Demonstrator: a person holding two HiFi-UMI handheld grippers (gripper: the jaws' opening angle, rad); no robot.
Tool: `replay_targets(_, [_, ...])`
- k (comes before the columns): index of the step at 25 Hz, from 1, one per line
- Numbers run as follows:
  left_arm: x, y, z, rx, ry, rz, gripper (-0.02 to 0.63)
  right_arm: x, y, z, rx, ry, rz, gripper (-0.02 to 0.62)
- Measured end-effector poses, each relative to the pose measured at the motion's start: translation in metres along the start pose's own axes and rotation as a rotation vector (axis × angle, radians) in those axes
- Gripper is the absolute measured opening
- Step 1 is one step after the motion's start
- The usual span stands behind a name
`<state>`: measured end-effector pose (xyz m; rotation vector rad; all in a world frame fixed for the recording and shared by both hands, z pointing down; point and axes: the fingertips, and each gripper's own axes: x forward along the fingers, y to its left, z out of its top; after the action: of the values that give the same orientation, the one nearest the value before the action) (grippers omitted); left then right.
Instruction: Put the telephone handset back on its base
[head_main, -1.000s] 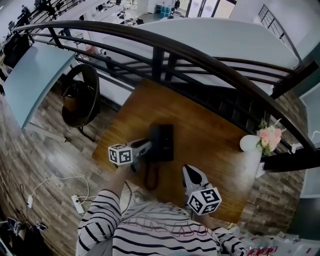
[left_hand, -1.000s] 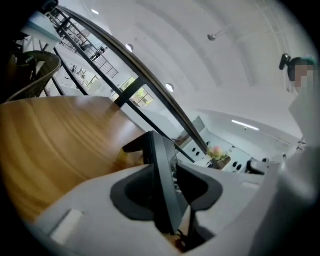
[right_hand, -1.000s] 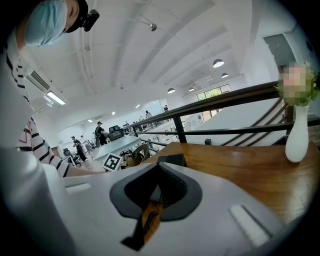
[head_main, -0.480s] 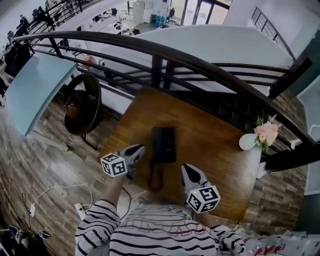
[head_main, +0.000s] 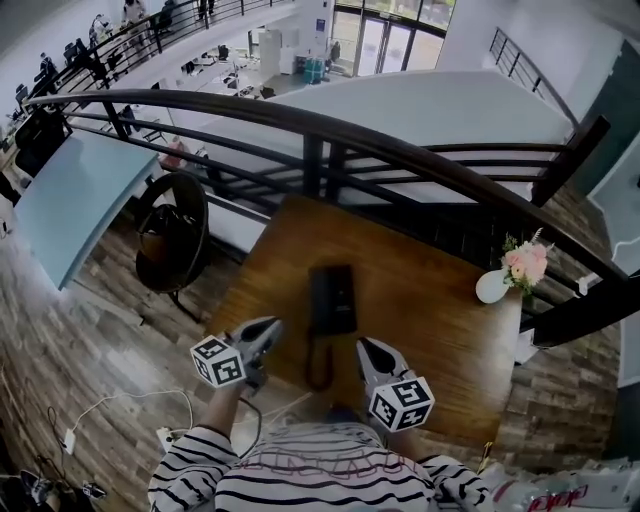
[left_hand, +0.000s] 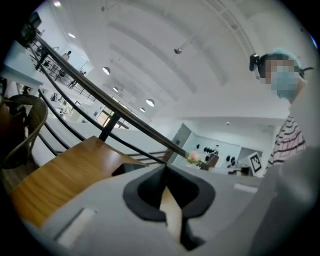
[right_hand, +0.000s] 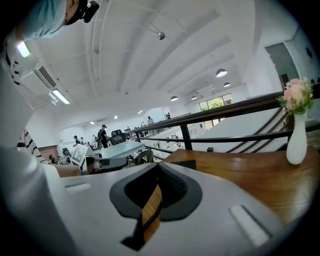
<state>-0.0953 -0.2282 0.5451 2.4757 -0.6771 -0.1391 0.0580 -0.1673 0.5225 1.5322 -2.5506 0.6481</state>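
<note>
Left gripper (head_main: 266, 327): jaws just closed, pads together, nothing between them; sits at table's near-left edge. Right gripper (head_main: 368, 347): also pressed shut, empty, over table (head_main: 430, 310) near edge. Between the two, cord (head_main: 318, 362) loops up to black telephone (head_main: 331, 298), just beyond both tips, handset on base. Only bare wood in the way. Flower vase (head_main: 494, 286) far right; railing (head_main: 330, 135) behind; chair (head_main: 172, 232) left.

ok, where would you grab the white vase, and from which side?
Vase: probably the slim neck just below the flowers, coming in level from the near side. It stands upright by the table's right edge, with the railing close behind.
</note>
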Motion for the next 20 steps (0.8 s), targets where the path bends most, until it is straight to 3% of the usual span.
replay_targets(12, [-0.058,-0.060,0.012,0.152,-0.031,0.004,0.002,-0.016,0.033,-0.011,0.013,-0.031,-0.009,0.003])
replay_targets(20, [-0.105,-0.087,0.010,0.182,-0.084,0.016,0.002,-0.026,0.066,-0.019,0.021,-0.041,0.024,0.002])
